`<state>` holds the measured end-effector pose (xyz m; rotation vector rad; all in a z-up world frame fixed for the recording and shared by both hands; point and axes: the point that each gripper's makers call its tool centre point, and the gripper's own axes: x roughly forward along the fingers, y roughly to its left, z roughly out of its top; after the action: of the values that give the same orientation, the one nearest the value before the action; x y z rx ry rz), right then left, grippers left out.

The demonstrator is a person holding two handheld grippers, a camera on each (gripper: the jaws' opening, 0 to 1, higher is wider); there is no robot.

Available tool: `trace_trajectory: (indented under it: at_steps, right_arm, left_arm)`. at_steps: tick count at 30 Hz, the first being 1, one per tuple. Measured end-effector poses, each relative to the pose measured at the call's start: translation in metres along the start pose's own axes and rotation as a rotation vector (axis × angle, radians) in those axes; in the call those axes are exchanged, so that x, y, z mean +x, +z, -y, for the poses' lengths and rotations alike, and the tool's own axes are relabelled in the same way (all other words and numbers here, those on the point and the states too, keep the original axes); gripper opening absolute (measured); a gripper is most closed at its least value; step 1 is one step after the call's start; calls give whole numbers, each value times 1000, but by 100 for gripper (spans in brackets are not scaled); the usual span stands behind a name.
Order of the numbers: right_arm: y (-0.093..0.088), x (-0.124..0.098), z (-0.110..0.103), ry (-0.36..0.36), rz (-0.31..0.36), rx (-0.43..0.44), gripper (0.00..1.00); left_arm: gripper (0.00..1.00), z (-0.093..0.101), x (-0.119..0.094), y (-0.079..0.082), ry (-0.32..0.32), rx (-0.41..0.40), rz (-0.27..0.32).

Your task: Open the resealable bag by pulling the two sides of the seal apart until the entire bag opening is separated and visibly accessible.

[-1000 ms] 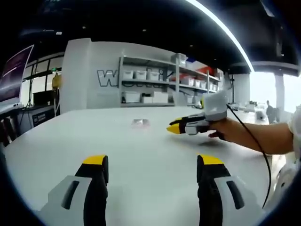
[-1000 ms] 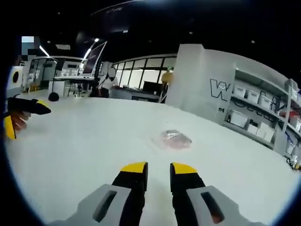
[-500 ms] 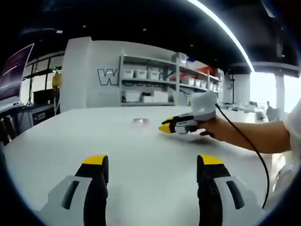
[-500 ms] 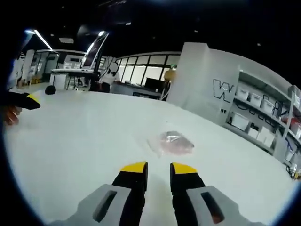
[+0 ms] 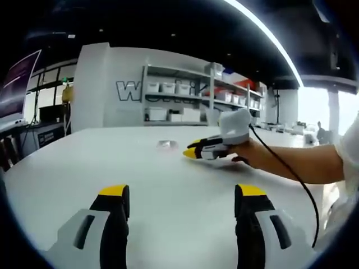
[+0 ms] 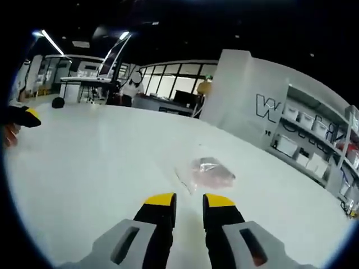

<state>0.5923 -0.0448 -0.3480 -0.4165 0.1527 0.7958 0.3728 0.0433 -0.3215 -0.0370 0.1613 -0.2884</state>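
Note:
A small clear resealable bag (image 6: 210,172) with something pinkish inside lies flat on the white table (image 6: 101,168). My right gripper (image 6: 189,200) hovers just short of it, jaws a narrow gap apart and holding nothing. In the left gripper view the bag (image 5: 166,145) is a small glint far across the table. There the right gripper (image 5: 192,152), held in a hand, points its yellow tips at the bag from the right. My left gripper (image 5: 182,193) stays low over the near table, jaws wide open and holding nothing. Its yellow tip, the left gripper (image 6: 25,116), shows at the far left edge.
A person's forearm (image 5: 303,162) and a black cable (image 5: 305,193) reach in from the right over the table. Shelves (image 5: 185,103) with white bins and a lettered wall (image 6: 263,106) stand beyond the far table edge. Desks and windows (image 6: 168,89) lie further off.
The right gripper has advanced toward the bag, moving left across the left gripper view; the bag looms larger in the right gripper view. The left gripper has held still.

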Motion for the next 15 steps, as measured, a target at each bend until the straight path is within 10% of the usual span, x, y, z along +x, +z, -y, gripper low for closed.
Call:
trace_trajectory:
  at_steps: [15]
  right_arm:
    - [-1,15,3,-20,-22,-34,16]
  left_arm:
    - [76,-2,-3,-1,-5,-11,-2]
